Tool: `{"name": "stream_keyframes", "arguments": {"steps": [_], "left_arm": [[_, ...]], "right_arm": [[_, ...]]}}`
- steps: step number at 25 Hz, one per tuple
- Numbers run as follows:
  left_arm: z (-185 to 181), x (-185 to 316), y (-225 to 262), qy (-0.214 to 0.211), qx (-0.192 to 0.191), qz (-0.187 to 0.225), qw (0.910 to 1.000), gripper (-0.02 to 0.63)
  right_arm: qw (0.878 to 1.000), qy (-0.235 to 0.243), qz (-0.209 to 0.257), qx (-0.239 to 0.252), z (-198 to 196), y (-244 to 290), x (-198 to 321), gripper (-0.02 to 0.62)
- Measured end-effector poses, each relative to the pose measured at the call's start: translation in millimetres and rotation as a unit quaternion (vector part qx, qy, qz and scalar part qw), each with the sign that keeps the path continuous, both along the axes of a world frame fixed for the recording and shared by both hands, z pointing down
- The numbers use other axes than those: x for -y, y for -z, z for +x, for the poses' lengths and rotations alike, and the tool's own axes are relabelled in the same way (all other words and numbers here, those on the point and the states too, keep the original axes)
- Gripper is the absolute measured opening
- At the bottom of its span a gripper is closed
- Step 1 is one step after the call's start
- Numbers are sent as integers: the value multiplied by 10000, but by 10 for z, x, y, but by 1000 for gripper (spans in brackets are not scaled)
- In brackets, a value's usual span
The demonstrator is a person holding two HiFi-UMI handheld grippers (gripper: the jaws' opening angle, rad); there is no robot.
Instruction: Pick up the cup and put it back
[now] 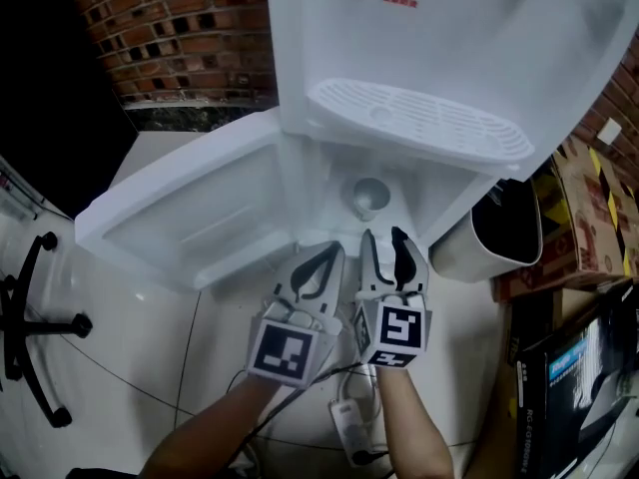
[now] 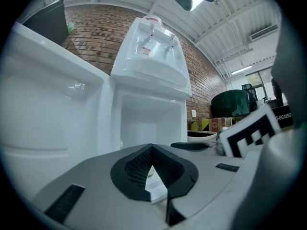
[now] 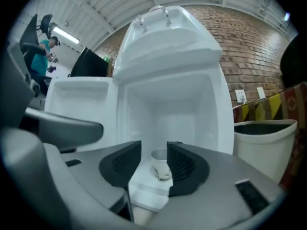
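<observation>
Head view, cup: I see a small pale cup (image 1: 367,196) from above, mouth up, standing on the floor of the lower compartment of the water dispenser (image 1: 449,48).
Head view, door: the compartment door (image 1: 190,218) hangs wide open to the left.
Head view, left tongs: the left tongs (image 1: 324,257) sit low at the compartment mouth with their tips drawn together.
Head view, right tongs: the right tongs (image 1: 382,239) are just beside them, tips apart and pointing at the cup, which stands a little beyond them.
Head view, only here: the drip tray (image 1: 419,118), a power strip (image 1: 351,427) on the floor and a chair base (image 1: 30,317).
Left gripper view, tongs: I read the left tongs (image 2: 152,147) as closed, tips meeting, with nothing gripped.
Left gripper view, cup: I cannot make it out behind the jaws.
Left gripper view, only here: the marker cube (image 2: 249,133) of the other tongs at the right.
Right gripper view, tongs: the right tongs (image 3: 154,145) stand parted and grip nothing.
Right gripper view, cup: upright, white paper, with dark print on its side (image 3: 159,164). It shows in the gap, partly covered by the right jaw, on the white compartment floor.
Right gripper view, only here: a wall socket (image 3: 240,96), the bin (image 3: 261,143) from the side, and a person (image 3: 45,56) far off at the left.
</observation>
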State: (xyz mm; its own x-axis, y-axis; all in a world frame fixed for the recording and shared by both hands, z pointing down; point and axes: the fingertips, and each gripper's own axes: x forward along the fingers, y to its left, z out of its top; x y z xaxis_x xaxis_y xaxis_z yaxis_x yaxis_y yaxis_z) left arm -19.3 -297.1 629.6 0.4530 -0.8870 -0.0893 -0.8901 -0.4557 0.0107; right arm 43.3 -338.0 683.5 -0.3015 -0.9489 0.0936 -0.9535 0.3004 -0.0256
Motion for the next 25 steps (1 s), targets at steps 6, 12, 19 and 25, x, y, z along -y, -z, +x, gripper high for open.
{"name": "stream_keyframes", "arguments": {"steps": [6,12,19,25], "left_arm": [[58,-58,130,-60,6,130,9999,0],[135,-28,296,-128,30,252,9996,0],[189,-89,697,-312,199,127,9992,0],[-6,-284,1411,-160,388,34,9991,0]], "right_arm": [[9992,168,372,-10,-77,488,-329,82],[9987,177,452,-157,-62,704,-399,5],[9996,170,216,-49,-54,1098,-489,5],[9993,342,17,116,-198,1879,-681,5]]}}
